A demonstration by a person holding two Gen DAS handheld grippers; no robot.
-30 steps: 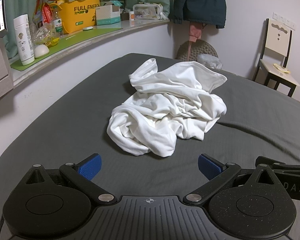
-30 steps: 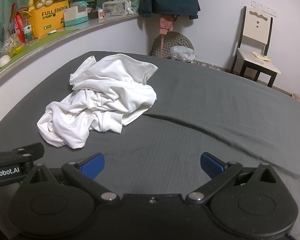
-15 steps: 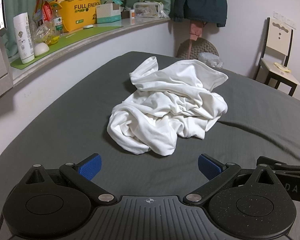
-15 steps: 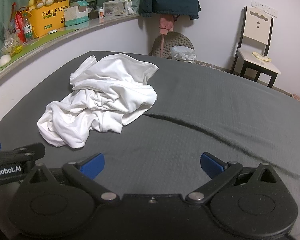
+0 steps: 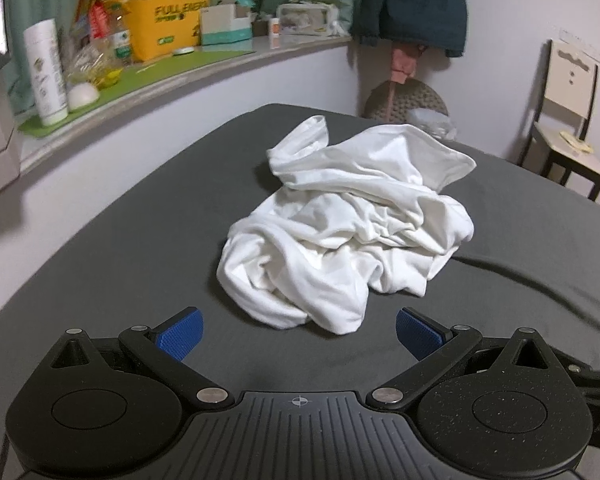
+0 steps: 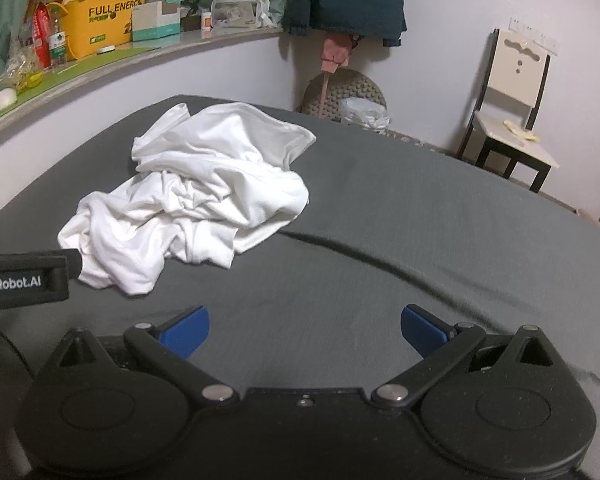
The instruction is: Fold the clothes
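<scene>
A crumpled white garment (image 5: 352,220) lies in a heap on the dark grey bed cover (image 5: 140,240). My left gripper (image 5: 299,334) is open just short of the heap's near edge, nothing between its blue pads. In the right wrist view the same white garment (image 6: 196,196) lies to the left and ahead. My right gripper (image 6: 305,334) is open over bare cover, empty. The left gripper's body (image 6: 24,276) shows at that view's left edge, in front of the heap's near corner.
A curved ledge (image 5: 172,72) along the wall holds a yellow box (image 5: 166,26), bottles and boxes. A dark jacket (image 5: 412,0) hangs at the corner. A chair (image 6: 508,108) stands beyond the bed at the right. A crease (image 6: 380,256) crosses the cover right of the garment.
Both grippers have moved forward toward the garment, which now appears larger and closer. The left gripper's body reaches further into the right wrist view. Both stay open.
</scene>
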